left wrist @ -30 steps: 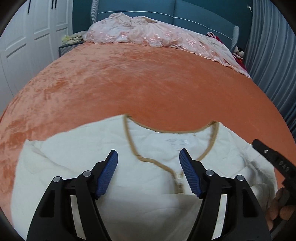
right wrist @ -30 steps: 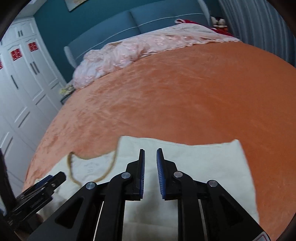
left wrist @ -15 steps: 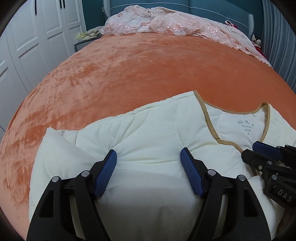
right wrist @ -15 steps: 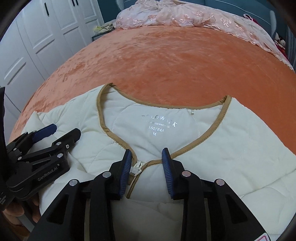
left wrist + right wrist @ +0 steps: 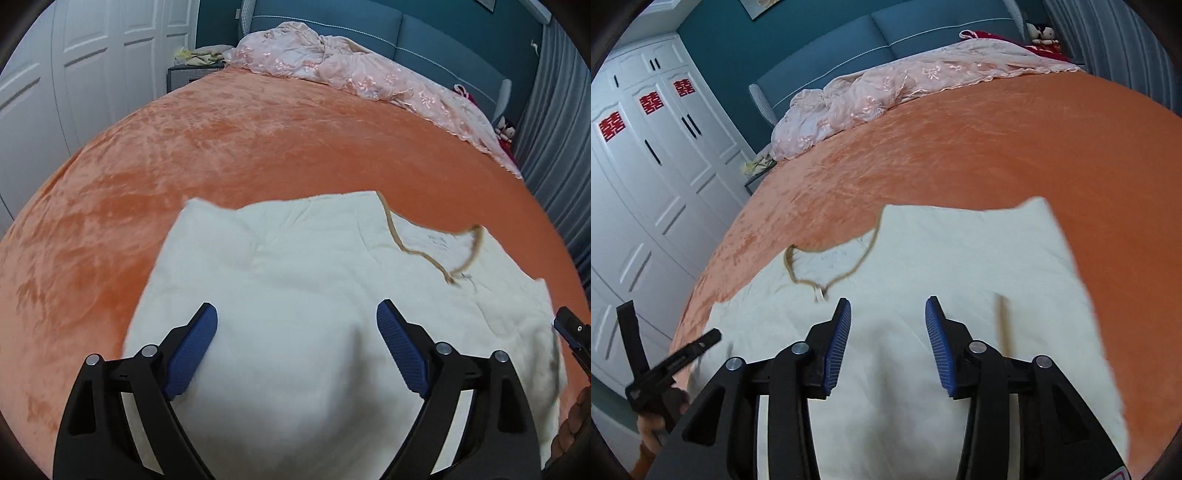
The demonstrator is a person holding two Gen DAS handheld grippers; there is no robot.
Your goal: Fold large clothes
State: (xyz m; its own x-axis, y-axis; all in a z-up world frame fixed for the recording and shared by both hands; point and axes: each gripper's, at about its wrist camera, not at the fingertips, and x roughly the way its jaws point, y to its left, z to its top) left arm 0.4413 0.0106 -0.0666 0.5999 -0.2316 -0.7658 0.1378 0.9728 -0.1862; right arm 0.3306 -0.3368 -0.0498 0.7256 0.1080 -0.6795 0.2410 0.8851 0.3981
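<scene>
The bed [image 5: 258, 155] was covered by an orange velvet bedspread [image 5: 997, 155] and took up most of both views. A blue padded headboard [image 5: 849, 33] stood at its far end, with white wardrobe doors [image 5: 646, 155] along one side and a grey curtain [image 5: 554, 122] on the other. A crumpled pink embroidered coverlet [image 5: 351, 74] lay bunched along the head of the bed.

The cream quilted jacket [image 5: 295, 280] lay flat on the bedspread at the near end of the bed, neckline toward the headboard. Its tan-trimmed collar [image 5: 834, 258] lay open and showed a printed label inside, too blurred to read. The zip pull [image 5: 820, 293] rested at the base of the neckline. The jacket edges were smeared by motion in both views.

The left tool [image 5: 297, 350] hung over the jacket's left half, its blue pads [image 5: 192, 354] wide apart and opening, with nothing pressed between them. The right tool [image 5: 888, 343] hung over the jacket just to the right of the collar, its jaws about half apart and opening, gripping nothing. Whether either tool touched the fabric could not be told. Each tool showed at the edge of the other's view, held in a hand [image 5: 655, 424].
</scene>
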